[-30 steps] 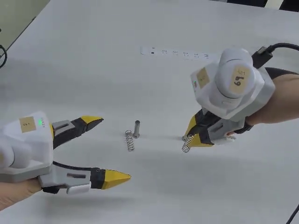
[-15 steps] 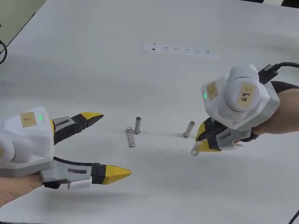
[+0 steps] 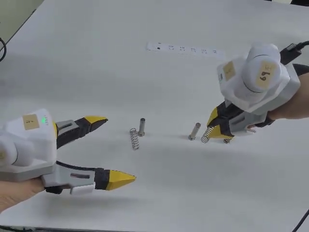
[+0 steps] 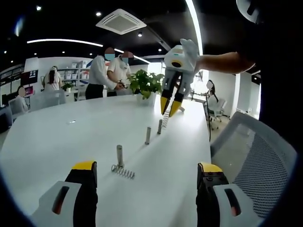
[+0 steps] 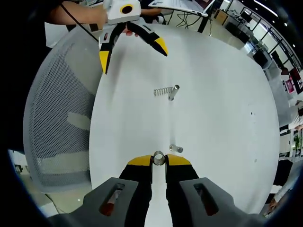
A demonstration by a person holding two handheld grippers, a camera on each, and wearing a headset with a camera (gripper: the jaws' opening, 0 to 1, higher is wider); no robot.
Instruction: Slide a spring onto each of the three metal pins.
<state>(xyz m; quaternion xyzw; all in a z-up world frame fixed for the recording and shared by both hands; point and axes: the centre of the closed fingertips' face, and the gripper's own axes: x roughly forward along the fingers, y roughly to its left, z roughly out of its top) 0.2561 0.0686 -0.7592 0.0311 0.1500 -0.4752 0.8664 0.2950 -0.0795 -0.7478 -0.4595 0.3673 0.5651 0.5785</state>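
While the right gripper (image 3: 216, 131) pinches a spring (image 3: 206, 135), its long axis runs forward out of the fingers, nose toward a metal pin (image 3: 195, 131) just ahead on the table (image 3: 96, 58); the left gripper (image 3: 113, 150) spreads its fingers wide.

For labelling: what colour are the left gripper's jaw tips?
Yellow, on the left gripper; head view shows it best.
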